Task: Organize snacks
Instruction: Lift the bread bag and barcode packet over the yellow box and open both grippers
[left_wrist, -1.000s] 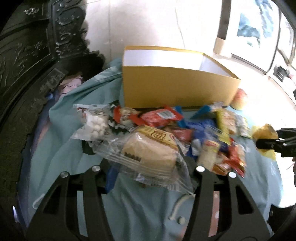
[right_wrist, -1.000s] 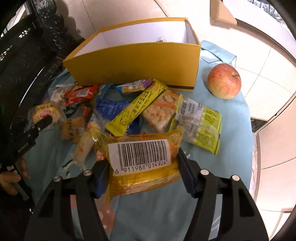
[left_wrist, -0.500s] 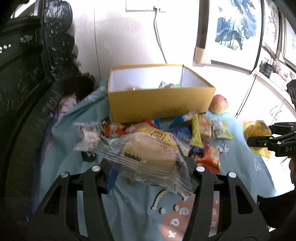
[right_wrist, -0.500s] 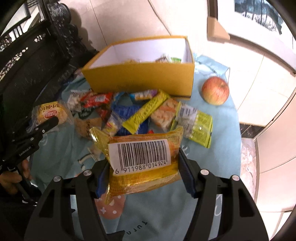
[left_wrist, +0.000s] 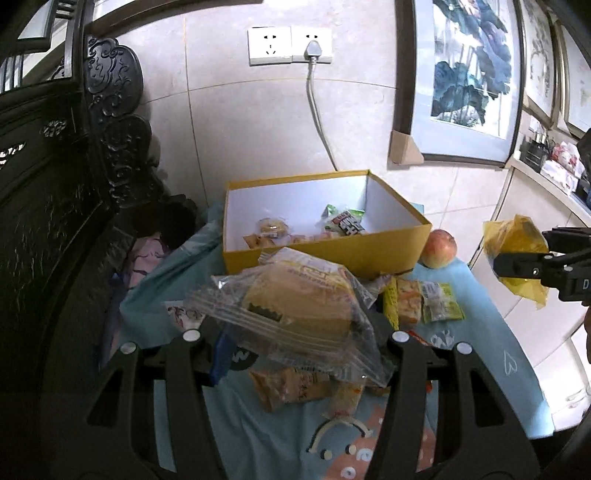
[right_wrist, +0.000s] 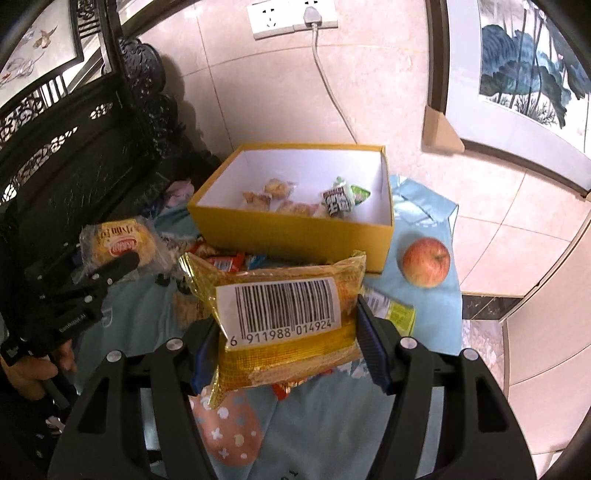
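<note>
A table draped in a light blue cloth (right_wrist: 325, 424) held a yellow box (right_wrist: 295, 230), an apple (right_wrist: 426, 267) and loose snack packets (left_wrist: 424, 302)

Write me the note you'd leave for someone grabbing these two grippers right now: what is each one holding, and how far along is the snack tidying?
Left gripper: shut on a clear-wrapped cake, lifted above the pile.
Right gripper: shut on a yellow barcoded snack packet, also lifted.
Yellow box: open at the back of the blue cloth, a few small snacks already inside.
Left to do: drop both held packets into the box, then clear the loose packets in front of it.
The apple sits on the cloth to the right of the box.
</note>
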